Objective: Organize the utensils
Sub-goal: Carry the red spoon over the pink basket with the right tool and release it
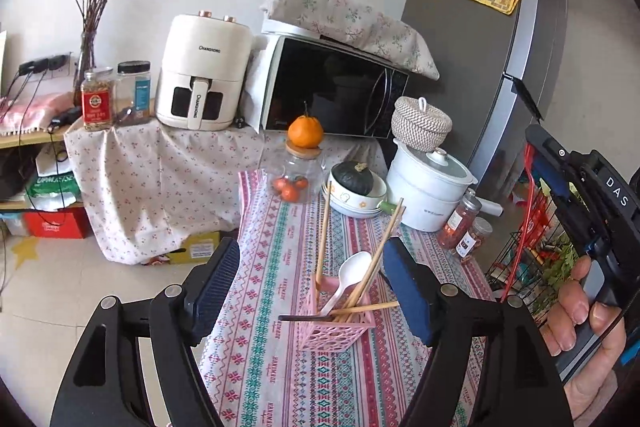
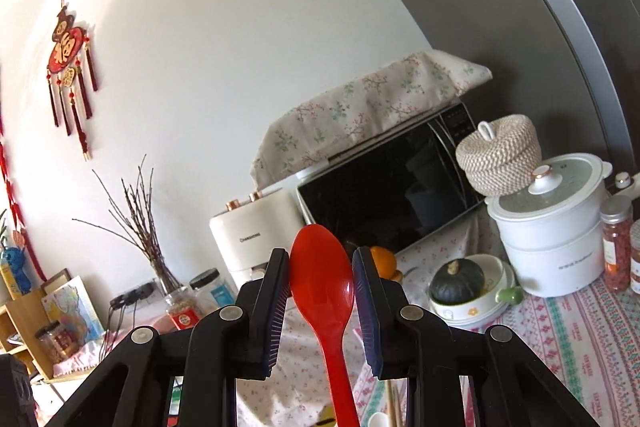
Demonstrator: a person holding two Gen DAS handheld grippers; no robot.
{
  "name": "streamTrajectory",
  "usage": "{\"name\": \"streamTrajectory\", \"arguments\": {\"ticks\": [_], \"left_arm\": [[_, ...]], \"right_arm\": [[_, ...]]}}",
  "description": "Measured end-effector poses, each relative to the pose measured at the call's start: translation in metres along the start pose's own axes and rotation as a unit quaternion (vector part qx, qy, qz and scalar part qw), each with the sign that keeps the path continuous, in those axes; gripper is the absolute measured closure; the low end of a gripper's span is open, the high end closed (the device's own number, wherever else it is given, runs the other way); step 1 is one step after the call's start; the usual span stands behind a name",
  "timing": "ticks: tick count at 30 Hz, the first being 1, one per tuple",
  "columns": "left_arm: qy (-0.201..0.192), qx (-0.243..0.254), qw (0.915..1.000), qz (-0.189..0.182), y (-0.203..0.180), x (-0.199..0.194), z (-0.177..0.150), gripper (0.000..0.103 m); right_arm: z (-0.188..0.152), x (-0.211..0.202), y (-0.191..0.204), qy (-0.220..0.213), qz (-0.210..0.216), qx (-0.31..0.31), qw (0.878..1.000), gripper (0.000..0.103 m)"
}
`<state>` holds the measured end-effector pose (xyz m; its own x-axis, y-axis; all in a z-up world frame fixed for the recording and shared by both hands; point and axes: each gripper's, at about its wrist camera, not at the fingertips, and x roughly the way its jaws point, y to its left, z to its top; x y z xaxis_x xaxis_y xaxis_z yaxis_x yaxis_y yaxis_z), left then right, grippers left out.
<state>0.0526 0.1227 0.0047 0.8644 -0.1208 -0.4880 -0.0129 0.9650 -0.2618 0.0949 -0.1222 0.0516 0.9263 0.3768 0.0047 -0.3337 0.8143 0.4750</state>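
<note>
- Left gripper [image 1: 310, 283] fills the bottom of the left wrist view, jaws spread wide with nothing between the pads.
- No earlier look to compare, so just this: those blue pads [image 1: 218, 277] stand clear on either side of the pink holder [image 1: 340, 331], touching nothing.
- The holder sits lower centre on the patterned tablecloth [image 1: 280, 367], loaded up: a white spoon [image 1: 348, 277] and several chopsticks [image 1: 378, 259] leaning out the top, one more chopstick lying across its rim.
- Right gripper [image 2: 321, 275], lower centre of the right wrist view, is pinching the red spoon [image 2: 322, 279] — pads pressed on both edges of the bowl, bowl up, handle running down out of the frame.
- At the right edge of the left view, a hand [image 1: 580, 311] grips the other gripper's black handle.
- Behind the holder: a jar [image 1: 295, 171] with an orange [image 1: 305, 131] on its lid, a dark squash [image 1: 354, 178] in a bowl, a white pot [image 1: 428, 187] to their right.
- Further back, air fryer [image 1: 200, 75] at centre left, microwave [image 1: 332, 91] beside it under a floral cloth.
- Fridge [image 1: 480, 47] takes the upper right.
</note>
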Motion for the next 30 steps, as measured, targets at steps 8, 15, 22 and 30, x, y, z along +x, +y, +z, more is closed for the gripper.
{"name": "streamTrajectory", "arguments": {"ticks": [8,15,22,30], "left_arm": [[0.06,-0.036,0.9975,-0.013,0.054,0.009,0.01,0.024],[0.097,-0.054,0.9938,0.003,0.089,0.027,0.003,0.023],[0.118,-0.061,0.9911,0.0,0.098,0.039,-0.001,0.023],[0.121,-0.05,0.9913,-0.006,0.09,0.044,-0.001,0.023]], "right_arm": [[-0.045,0.033,0.03,-0.086,-0.056,0.0,0.995,0.073],[-0.078,0.066,0.039,-0.098,-0.085,-0.028,0.991,0.073],[-0.1,0.082,0.031,-0.101,-0.103,-0.041,0.989,0.073],[-0.118,0.082,0.018,-0.071,-0.103,-0.034,0.992,0.06]]}}
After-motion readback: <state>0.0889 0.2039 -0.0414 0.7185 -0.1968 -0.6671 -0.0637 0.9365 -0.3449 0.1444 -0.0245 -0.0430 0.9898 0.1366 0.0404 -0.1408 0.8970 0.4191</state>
